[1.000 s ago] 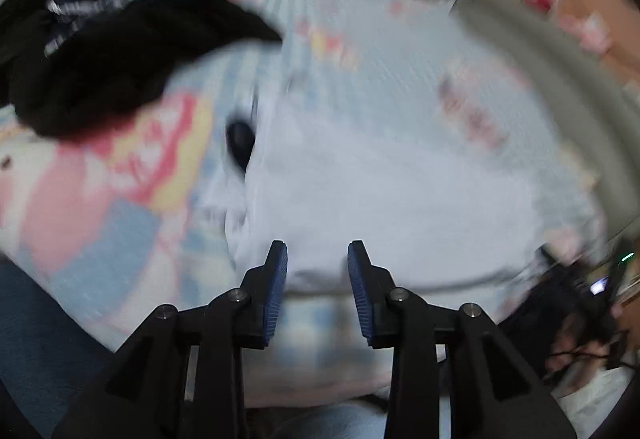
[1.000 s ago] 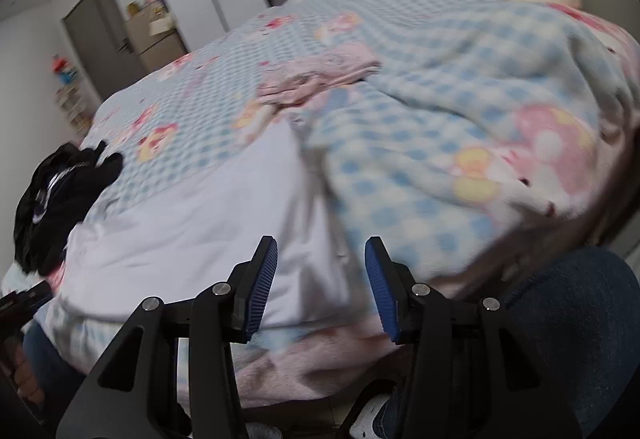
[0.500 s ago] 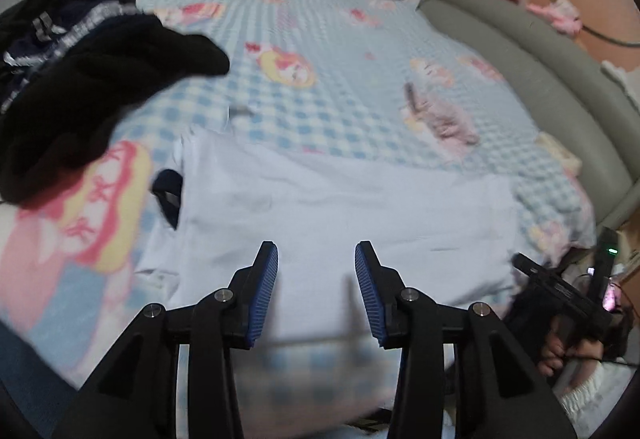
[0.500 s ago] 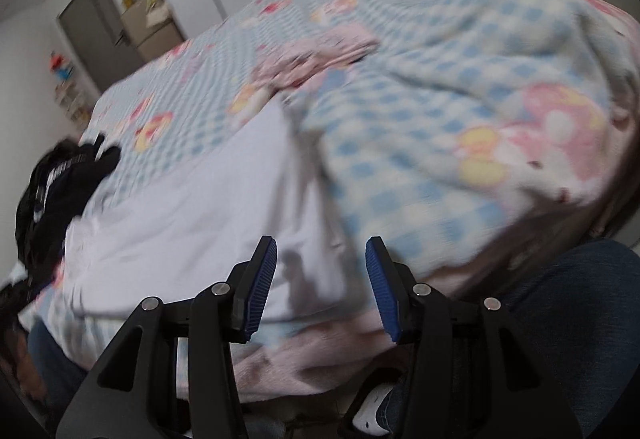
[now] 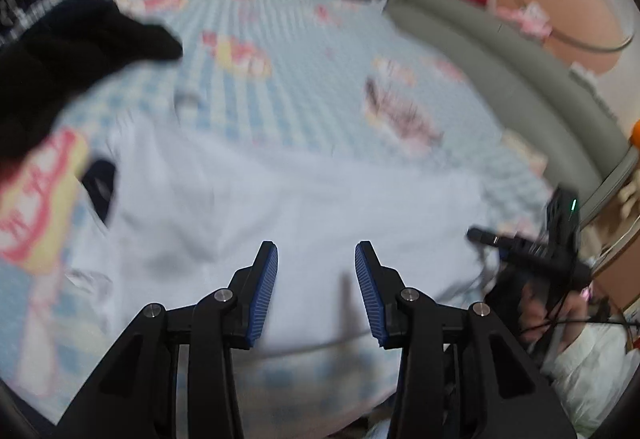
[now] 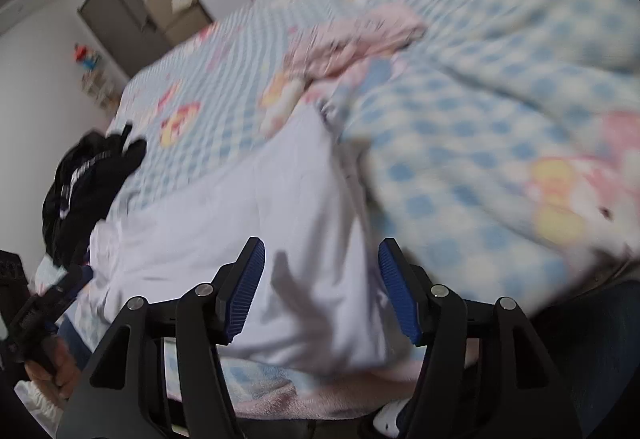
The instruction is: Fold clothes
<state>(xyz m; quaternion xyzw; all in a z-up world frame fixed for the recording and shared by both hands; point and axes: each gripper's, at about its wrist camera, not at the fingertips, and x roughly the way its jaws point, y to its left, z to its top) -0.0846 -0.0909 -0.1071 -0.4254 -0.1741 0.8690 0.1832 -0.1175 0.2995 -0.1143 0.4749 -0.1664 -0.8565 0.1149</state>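
Note:
A white garment (image 5: 280, 207) with a dark collar (image 5: 100, 183) lies spread near the front edge of a bed with a blue checked blanket (image 5: 280, 51). My left gripper (image 5: 316, 251) hovers over the garment's near part, open, with nothing between its blue pads. In the right wrist view the same white garment (image 6: 248, 223) lies below my right gripper (image 6: 322, 247). Its jaws are opening and no cloth is pinched between them. Each gripper shows in the other's view: the right gripper (image 5: 532, 251) at the garment's right end, the left gripper (image 6: 40, 311) in a hand at its left end.
A heap of black clothes (image 5: 60, 51) lies on the bed's left side, also seen as the black heap (image 6: 88, 183). A pink garment (image 6: 352, 43) lies further back. A bunched checked blanket (image 6: 500, 119) rises right of the white garment. A grey headboard (image 5: 500, 79) bounds the bed.
Both grippers' jaws stand wider than a second ago. The left view has tilted up and back from the garment. The right gripper has slid nearer the garment's right edge.

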